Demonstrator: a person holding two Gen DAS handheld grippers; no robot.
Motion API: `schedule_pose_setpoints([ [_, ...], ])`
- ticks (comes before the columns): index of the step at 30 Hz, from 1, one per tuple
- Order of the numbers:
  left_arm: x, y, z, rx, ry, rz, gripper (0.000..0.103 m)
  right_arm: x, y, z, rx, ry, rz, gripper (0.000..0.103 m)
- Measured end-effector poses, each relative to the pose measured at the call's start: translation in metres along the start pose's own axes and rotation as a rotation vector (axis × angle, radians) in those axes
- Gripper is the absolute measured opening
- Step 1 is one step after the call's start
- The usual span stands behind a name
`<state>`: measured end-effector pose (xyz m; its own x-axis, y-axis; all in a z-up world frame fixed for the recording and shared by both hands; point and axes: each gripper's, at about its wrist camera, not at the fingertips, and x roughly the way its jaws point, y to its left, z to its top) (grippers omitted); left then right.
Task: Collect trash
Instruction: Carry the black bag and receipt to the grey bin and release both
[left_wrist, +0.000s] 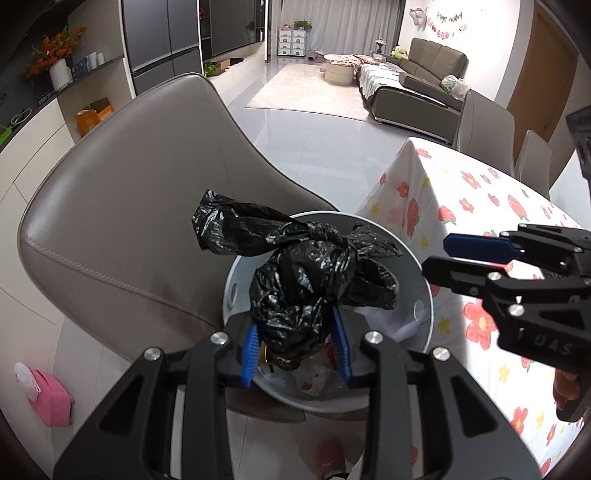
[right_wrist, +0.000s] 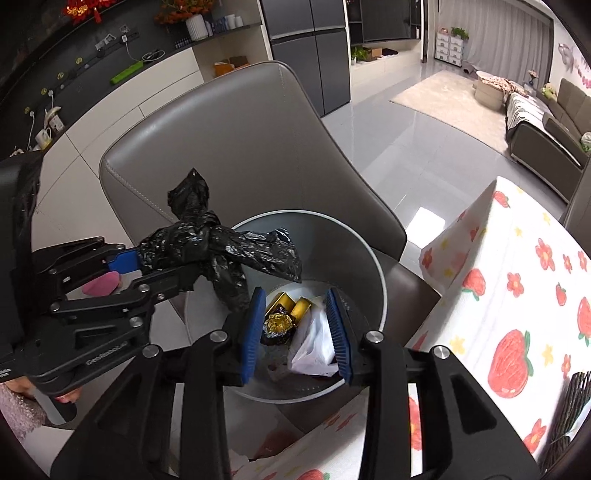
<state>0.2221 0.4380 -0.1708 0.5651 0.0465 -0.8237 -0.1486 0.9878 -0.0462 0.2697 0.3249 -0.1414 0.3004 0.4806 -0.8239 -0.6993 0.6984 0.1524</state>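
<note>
While the crumpled black plastic trash bag (left_wrist: 295, 280) is suspended above the round pale grey waste bin (left_wrist: 236, 284), it is clenched between the blue-padded fingers (left_wrist: 249, 349) of the left hand-held gripper (left_wrist: 295, 347). In the left wrist view the bag's bulk is seen directly ahead of that gripper, bulging out between and beyond its two pads, with a knotted neck and a twisted tail pointing up and to the left over the bin's rim. In the right wrist view the same black bag (right_wrist: 207, 251) is seen at the tip of the left hand-held gripper (right_wrist: 147, 264), which enters from the left side, and loose flaps of plastic are draped down over the bin's opening.

The right hand-held gripper (right_wrist: 295, 332) is held released, its jaws spread apart with nothing between them, and it is pointed down into the waste bin (right_wrist: 354, 258). Between and beyond its fingers, gold foil wrappers (right_wrist: 288, 312) and a crumpled white plastic bag (right_wrist: 314, 343) are seen lying at the bottom of the bin. The black bag lies to the upper left of this gripper, apart from it.

The bin is placed on the seat of a grey leather dining chair (left_wrist: 122, 206), just beside a bench covered with a white cloth printed with strawberries and flowers (left_wrist: 461, 199).
</note>
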Motion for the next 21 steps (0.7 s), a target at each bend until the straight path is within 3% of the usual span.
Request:
schedule_pose_setpoints([
  [6, 0.007, -0.006, 0.001, 0.017, 0.026, -0.002, 0.043, -0.012, -0.012, -0.004, 0.017, -0.013, -0.016, 0.033],
  [8, 0.010, -0.011, 0.000, 0.019, 0.030, 0.003, 0.051, -0.016, -0.016, -0.007, 0.019, -0.015, -0.022, 0.033],
  [10, 0.009, -0.013, -0.001, 0.018, 0.027, 0.009, 0.071, -0.020, -0.019, -0.011, 0.021, -0.016, -0.028, 0.033],
  [11, 0.008, -0.014, -0.001, 0.017, 0.021, 0.011, 0.075, -0.022, -0.021, -0.013, 0.023, -0.016, -0.030, 0.033],
  [21, -0.002, -0.053, -0.001, 0.062, 0.010, -0.015, 0.076, -0.061, -0.051, -0.051, 0.084, -0.039, -0.091, 0.033],
])
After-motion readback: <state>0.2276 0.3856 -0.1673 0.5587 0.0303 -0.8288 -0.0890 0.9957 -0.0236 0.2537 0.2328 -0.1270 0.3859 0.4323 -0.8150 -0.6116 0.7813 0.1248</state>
